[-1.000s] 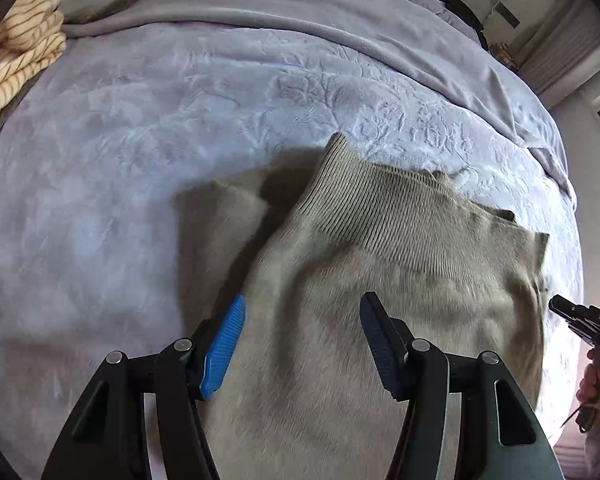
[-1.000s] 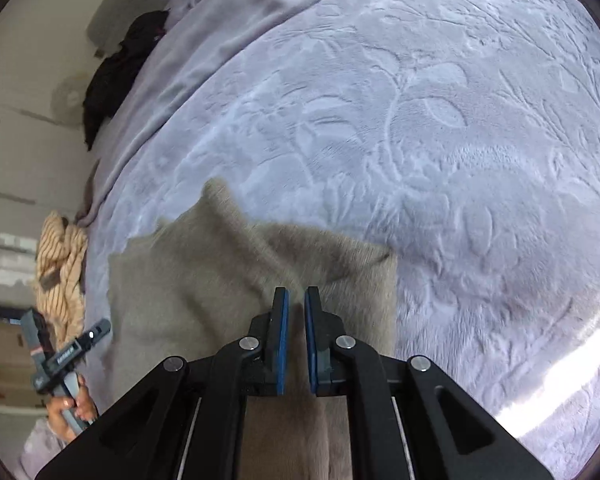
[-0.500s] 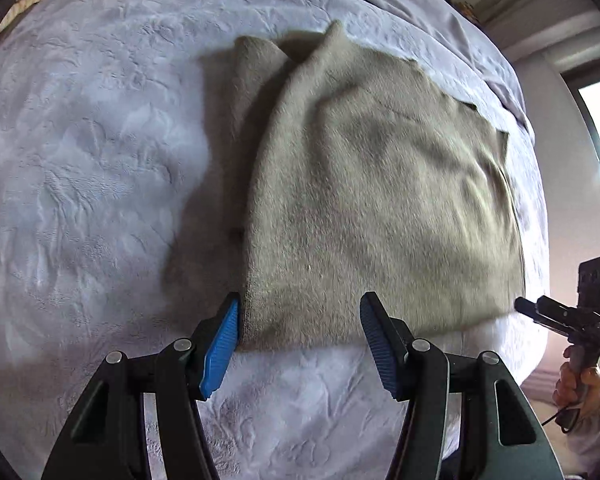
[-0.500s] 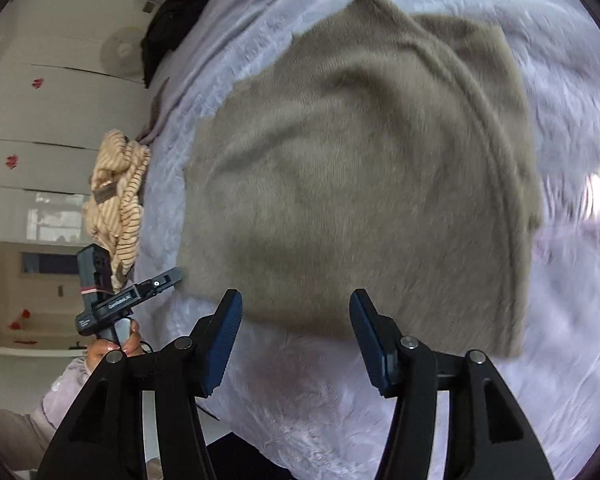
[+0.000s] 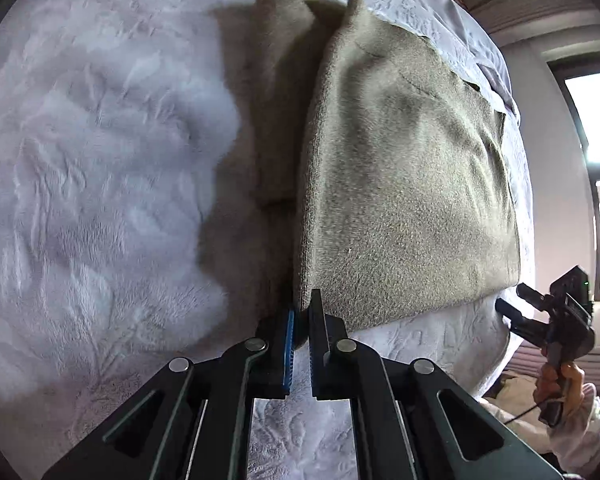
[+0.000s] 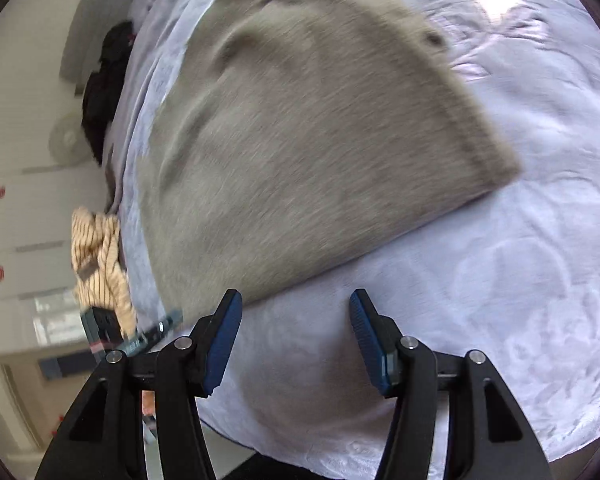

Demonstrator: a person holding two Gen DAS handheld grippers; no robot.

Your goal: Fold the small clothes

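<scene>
A taupe knit garment (image 5: 400, 184) lies folded flat on the lilac bed cover (image 5: 80, 160), with one part sticking out from under its left side. My left gripper (image 5: 302, 312) is shut on the garment's near left corner, and the cloth runs in between the pads. In the right wrist view the same garment (image 6: 308, 144) is motion-blurred. My right gripper (image 6: 296, 304) stands open over bare cover just short of the garment's near edge, with nothing between its fingers. It also shows at the right of the left wrist view (image 5: 512, 300), held in a hand off the bed's edge.
A cream striped garment (image 6: 100, 256) and a dark pile of clothes (image 6: 104, 88) lie at the bed's far left side. The near edge of the bed (image 6: 300, 452) runs just under my right gripper. A bright window (image 5: 596, 120) is to the right.
The left jaws have closed on the garment's near left corner. The right gripper, shut on the cloth a second ago, has opened and drawn back to the near edge.
</scene>
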